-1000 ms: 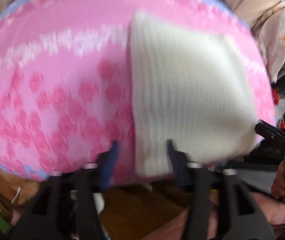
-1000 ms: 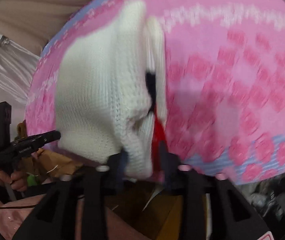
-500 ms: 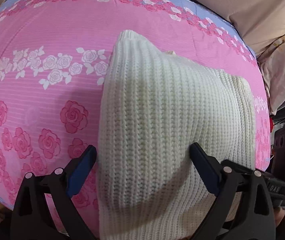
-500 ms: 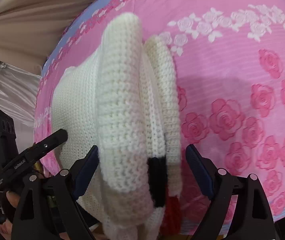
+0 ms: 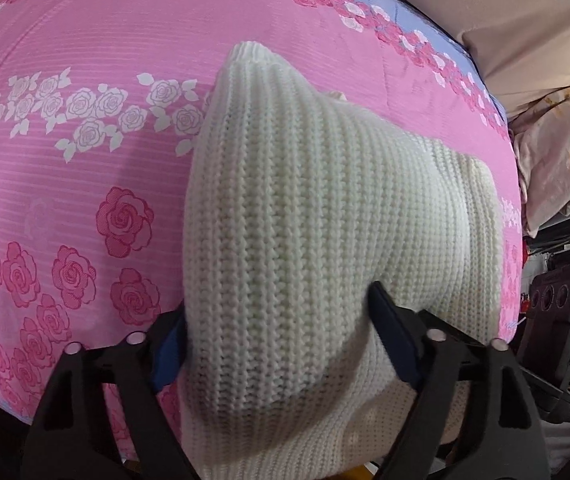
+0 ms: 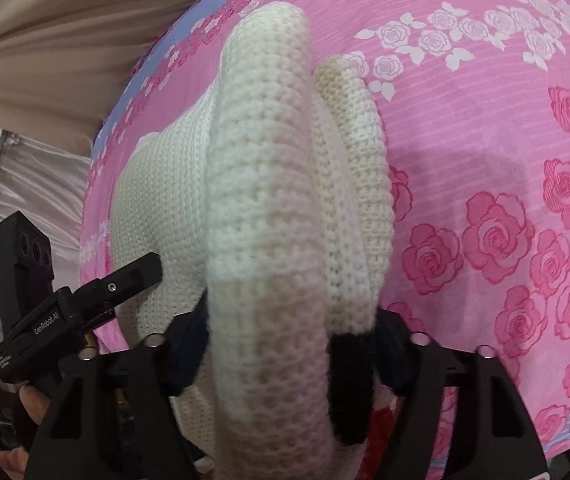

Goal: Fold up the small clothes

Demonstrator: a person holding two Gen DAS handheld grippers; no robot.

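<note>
A folded cream knitted garment (image 5: pixel 305 220) lies on a pink rose-patterned bedsheet (image 5: pixel 65 160). My left gripper (image 5: pixel 281 336) stands with its jaws wide apart on either side of the garment's near edge. In the right wrist view the garment (image 6: pixel 269 208) shows thick stacked folds with a black and red trim at the near end. My right gripper (image 6: pixel 289 344) also straddles these folds with its jaws apart. The left gripper's body (image 6: pixel 85 304) shows at the left of the right wrist view.
The bedsheet (image 6: pixel 505 140) has a blue border at its far edge. A beige wall or headboard (image 6: pixel 65 40) stands behind. A pale printed pillow (image 5: pixel 557 160) lies at the right. Dark clutter (image 5: pixel 565 300) sits beyond the bed's right side.
Both grippers opened from a shut hold on the garment, which now lies on the sheet. Since half a second ago the jaws have closed in somewhat around the garment.
</note>
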